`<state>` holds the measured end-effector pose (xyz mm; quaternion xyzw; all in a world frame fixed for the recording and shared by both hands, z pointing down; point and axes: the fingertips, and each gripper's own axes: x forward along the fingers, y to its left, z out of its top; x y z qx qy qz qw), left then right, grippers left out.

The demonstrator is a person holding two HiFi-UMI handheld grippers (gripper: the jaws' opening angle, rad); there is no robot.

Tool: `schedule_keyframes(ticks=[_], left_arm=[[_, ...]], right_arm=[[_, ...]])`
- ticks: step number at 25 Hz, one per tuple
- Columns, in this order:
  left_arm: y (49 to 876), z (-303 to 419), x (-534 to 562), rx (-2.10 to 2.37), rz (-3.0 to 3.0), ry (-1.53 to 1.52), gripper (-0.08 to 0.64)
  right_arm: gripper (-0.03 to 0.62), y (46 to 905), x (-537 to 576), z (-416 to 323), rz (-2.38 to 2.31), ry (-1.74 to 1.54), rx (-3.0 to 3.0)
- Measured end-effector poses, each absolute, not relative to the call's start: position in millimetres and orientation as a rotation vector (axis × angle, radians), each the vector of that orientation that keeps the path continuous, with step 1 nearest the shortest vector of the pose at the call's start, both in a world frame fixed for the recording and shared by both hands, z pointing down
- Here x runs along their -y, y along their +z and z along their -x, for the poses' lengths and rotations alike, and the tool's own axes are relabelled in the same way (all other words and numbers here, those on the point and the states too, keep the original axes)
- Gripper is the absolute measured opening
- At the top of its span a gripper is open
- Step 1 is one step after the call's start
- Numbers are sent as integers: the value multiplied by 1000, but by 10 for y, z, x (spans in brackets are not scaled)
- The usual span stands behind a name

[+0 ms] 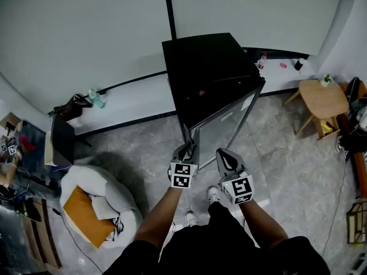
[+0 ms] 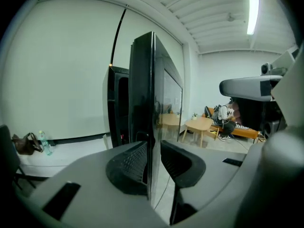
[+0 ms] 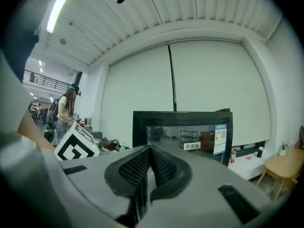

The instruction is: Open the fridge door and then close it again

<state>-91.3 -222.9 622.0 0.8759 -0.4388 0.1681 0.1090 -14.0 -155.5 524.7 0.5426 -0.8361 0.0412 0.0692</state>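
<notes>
A black fridge (image 1: pixel 209 73) stands against the white wall, and its glass door (image 1: pixel 221 128) is swung partly open toward me. My left gripper (image 1: pixel 186 149) is at the door's free edge. In the left gripper view the door (image 2: pixel 142 94) shows edge-on and runs between the jaws of my left gripper (image 2: pixel 153 163). The left pad (image 2: pixel 130 167) lies against the door and a thin gap shows at the right pad (image 2: pixel 183 163). My right gripper (image 1: pixel 226 153) hangs in front of the glass, apart from it. In the right gripper view the right gripper (image 3: pixel 151 167) is shut on nothing, facing the fridge (image 3: pixel 183 127).
A white beanbag with an orange cushion (image 1: pixel 94 205) lies on the floor at my left. A low wooden table (image 1: pixel 323 99) stands right of the fridge. A bottle (image 1: pixel 96 98) and a bag (image 1: pixel 71 106) sit on the ledge at the left. A person (image 3: pixel 61 110) stands in the distance.
</notes>
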Motion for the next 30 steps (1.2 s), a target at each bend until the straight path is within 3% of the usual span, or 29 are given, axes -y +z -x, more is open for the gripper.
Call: schedule_keyframes(ticks=[10,30], left_arm=[[6180,598,1678,1251,-2581,527,98],[6195,170,1141,1377,-2519,615,86]], right_arm=[[9,5149,987,-36,-1690,108,2495],[9,5362,867,-724,-1519,193,2621]])
